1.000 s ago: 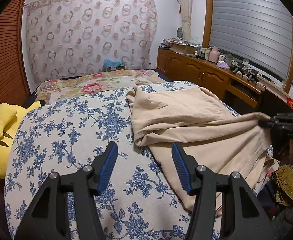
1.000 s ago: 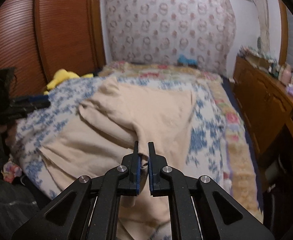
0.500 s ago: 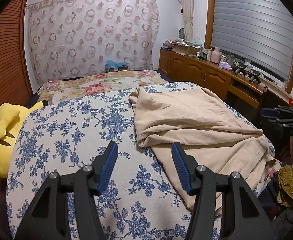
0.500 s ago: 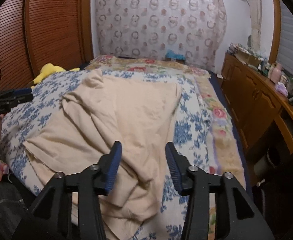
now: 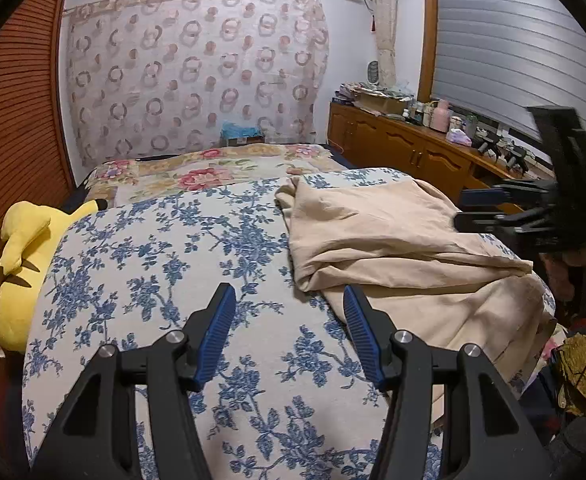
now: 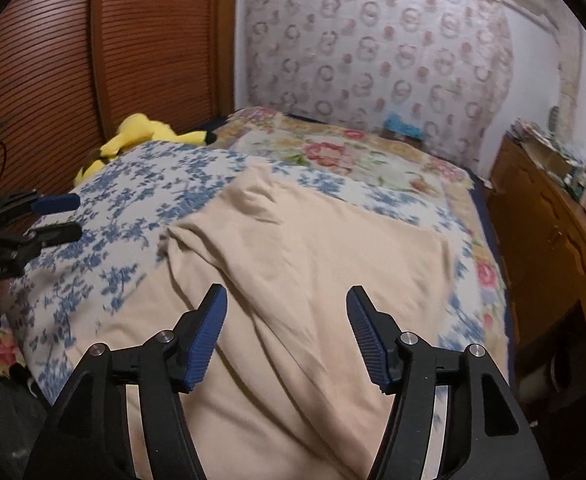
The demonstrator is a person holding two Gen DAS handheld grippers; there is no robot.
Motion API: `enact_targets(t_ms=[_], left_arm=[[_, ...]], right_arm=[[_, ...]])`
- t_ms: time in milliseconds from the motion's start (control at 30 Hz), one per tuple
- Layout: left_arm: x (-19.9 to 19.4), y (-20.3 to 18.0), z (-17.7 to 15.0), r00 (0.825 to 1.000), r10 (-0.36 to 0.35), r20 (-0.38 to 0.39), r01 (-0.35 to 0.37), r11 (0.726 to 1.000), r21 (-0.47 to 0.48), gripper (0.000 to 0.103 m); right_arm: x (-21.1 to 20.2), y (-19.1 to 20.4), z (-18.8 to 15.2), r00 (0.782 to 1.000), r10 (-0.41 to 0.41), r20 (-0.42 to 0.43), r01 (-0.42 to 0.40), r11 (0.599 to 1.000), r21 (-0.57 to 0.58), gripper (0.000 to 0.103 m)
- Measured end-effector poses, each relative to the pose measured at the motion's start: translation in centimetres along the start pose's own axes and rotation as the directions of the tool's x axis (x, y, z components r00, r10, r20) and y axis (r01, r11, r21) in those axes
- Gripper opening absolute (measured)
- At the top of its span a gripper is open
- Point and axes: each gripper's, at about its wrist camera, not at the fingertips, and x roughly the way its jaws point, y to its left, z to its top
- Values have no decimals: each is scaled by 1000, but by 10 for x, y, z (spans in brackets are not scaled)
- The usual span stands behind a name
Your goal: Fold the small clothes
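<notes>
A beige garment [image 5: 393,248] lies rumpled and partly folded over on the right half of the blue-flowered bedspread [image 5: 153,264]. My left gripper [image 5: 287,320] hangs open over the bedspread, just left of the garment's near edge, with nothing between its fingers. The right gripper [image 6: 287,320] hovers above the garment [image 6: 313,272] with its jaws opening and nothing held between them. Each gripper shows in the other's view: the right gripper [image 5: 481,210] over the cloth's far right side, the left gripper [image 6: 57,216] at the bed's left.
A yellow plush toy [image 5: 17,264] lies at the bed's left edge by the wooden slatted doors [image 6: 93,60]. A wooden sideboard [image 5: 409,156] with bottles and clutter runs along the right wall. Bags and clutter [image 5: 577,368] sit on the floor at the bed's near right corner.
The right gripper let go of the beige garment's edge, opened wide, and swung sideways over the cloth. The lifted edge dropped flat onto the bed. The left gripper stayed put.
</notes>
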Motion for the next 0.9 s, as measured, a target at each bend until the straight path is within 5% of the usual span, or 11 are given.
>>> enact_targets(t_ms=[533, 800, 867, 900], left_arm=[[-8, 18, -7, 1000, 26, 3, -26, 999, -32, 55], [-7, 21, -9, 1000, 23, -6, -23, 999, -33, 55], [-7, 21, -9, 1000, 22, -6, -23, 999, -34, 55], [-7, 21, -9, 1000, 22, -8, -22, 999, -35, 55]], right_arm=[[105, 83, 38, 972, 167, -167, -194, 967, -167, 64], [134, 96, 35, 965, 111, -237, -166, 960, -224, 64], [134, 92, 36, 966, 108, -233, -159, 964, -214, 49], [133, 88, 37, 968, 106, -227, -155, 966, -206, 33]])
